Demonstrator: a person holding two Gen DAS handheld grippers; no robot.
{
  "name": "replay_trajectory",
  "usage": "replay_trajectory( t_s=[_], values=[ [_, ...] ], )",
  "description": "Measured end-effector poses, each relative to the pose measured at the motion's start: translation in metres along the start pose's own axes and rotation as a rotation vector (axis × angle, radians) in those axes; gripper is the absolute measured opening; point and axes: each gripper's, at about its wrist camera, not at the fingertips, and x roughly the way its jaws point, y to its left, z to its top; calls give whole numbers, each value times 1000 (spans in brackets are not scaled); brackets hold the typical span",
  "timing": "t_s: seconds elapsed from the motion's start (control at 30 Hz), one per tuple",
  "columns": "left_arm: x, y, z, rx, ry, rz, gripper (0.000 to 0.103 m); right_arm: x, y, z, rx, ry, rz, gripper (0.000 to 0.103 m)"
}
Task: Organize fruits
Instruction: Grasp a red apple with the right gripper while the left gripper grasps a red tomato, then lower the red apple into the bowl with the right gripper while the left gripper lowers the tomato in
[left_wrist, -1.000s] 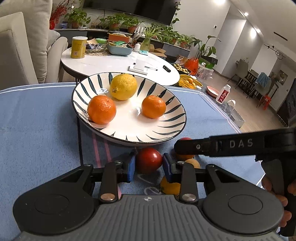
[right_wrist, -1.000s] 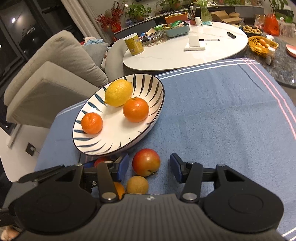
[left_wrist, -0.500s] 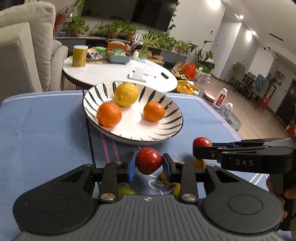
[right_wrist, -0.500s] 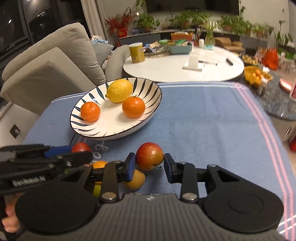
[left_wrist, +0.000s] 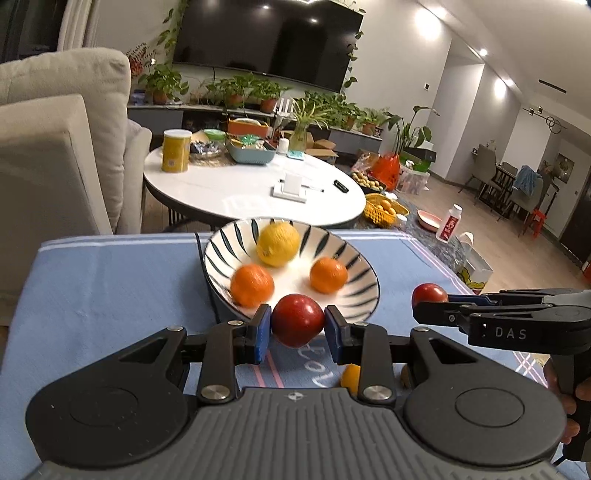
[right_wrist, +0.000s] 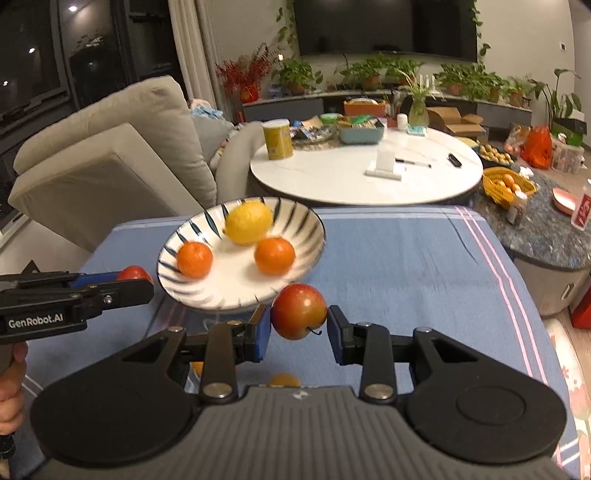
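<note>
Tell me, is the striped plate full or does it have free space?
Free space: the striped plate holds only a lemon and two oranges.

Yellow can on white table

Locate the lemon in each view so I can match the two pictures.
Left wrist view: the lemon lies at the far side of the striped bowl, centre of the picture, behind two oranges.
Right wrist view: the lemon lies at the far side of the same bowl, left of centre.
Shared landmark: the yellow can on the white round table behind.
</note>
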Motion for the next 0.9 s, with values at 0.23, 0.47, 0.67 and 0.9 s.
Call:
replay_trajectory(
  t_s=[0.23, 0.47, 0.67, 0.9],
  values=[
    [0, 4, 17, 14, -29, 16, 29, -1, 7, 19, -20, -42, 11, 35],
    [6, 8, 30, 23, -44, 29, 29, 4, 9, 37, -49, -87, 13, 35],
    [18, 12, 36, 32, -36, 37, 29, 13, 8, 45, -48, -84, 21, 35],
    [37, 21, 44, 30, -18, 40, 29, 33, 2, 51, -22, -58, 42, 35]
  ],
)
